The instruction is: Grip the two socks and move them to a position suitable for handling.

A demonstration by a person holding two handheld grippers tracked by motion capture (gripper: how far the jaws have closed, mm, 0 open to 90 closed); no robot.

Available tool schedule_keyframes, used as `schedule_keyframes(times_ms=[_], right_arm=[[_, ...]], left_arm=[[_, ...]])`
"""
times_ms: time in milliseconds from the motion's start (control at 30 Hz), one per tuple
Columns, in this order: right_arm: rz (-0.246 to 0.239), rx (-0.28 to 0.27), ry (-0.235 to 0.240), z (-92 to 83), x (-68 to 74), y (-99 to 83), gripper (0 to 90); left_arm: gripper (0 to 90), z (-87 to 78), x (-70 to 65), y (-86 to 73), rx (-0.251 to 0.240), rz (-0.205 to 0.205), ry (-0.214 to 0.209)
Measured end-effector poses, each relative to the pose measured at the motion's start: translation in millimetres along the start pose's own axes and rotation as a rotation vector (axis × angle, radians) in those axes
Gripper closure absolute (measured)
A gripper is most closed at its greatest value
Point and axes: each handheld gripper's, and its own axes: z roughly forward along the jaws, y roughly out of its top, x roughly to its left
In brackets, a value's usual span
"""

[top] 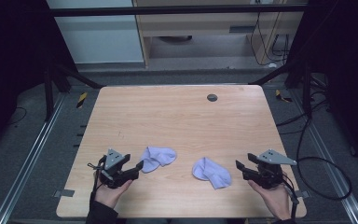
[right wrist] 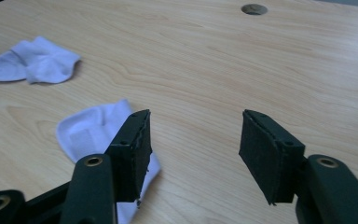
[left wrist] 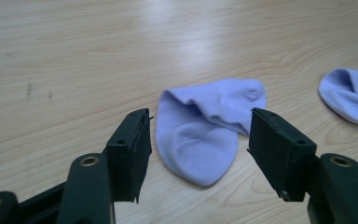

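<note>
Left gripper (top: 139, 165): jaws standing wide apart, nothing clamped between them, pads touching nothing. In the left gripper view, left gripper (left wrist: 198, 135) framing the left sock (left wrist: 205, 128), which lies flat on the table (left wrist: 74, 56) just in front of the tips. Held low over the near left part of the table, pointing to the right and a little forward, grey plate on top, left hand (top: 112, 191) wrapped around the body from below, dark sleeve at the bottom edge.

Right gripper (top: 238, 164): jaws also wide apart, empty, gripping nothing. In the right gripper view, right gripper (right wrist: 193, 135) with bare wood between the pads, and the right sock (right wrist: 91, 130) lying partly behind its left jaw; contact not clear from this angle. Held low near the right edge of the table, pointing to the left toward the socks, right hand (top: 272, 196) under it, cable trailing down.

Farther on: left sock (top: 158, 157) and right sock (top: 212, 171) both pale lilac, crumpled, lying apart from each other in the near middle of the table (top: 177, 116), between the two grippers. Beyond them bare wood, then a small dark round cap (top: 211, 97) near the far edge.
</note>
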Motion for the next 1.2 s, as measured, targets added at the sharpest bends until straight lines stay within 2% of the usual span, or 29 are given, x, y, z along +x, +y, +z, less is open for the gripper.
schedule_keyframes(times_ms=[200,333,533,800,1200], right_arm=[[-0.040,0.004,0.055,0.2,15.8,-0.5,46.6],[-0.047,0.020,0.094,2.3,23.5,-3.2,48.5],[-0.065,0.050,0.114,6.6,31.2,-7.6,50.5],[-0.100,0.104,0.156,15.6,43.4,-16.2,57.0],[-0.136,0.164,0.194,25.4,53.5,-22.8,66.3]], left_arm=[[40.6,13.1,-21.1,9.0,-0.001,0.025,-0.024],[42.1,24.1,-37.4,14.3,0.006,0.053,-0.048],[45.6,40.4,-58.8,17.6,0.026,0.092,-0.081],[50.7,60.7,-86.6,21.6,0.055,0.120,-0.119],[55.8,90.6,-117.0,21.5,0.110,0.168,-0.136]])
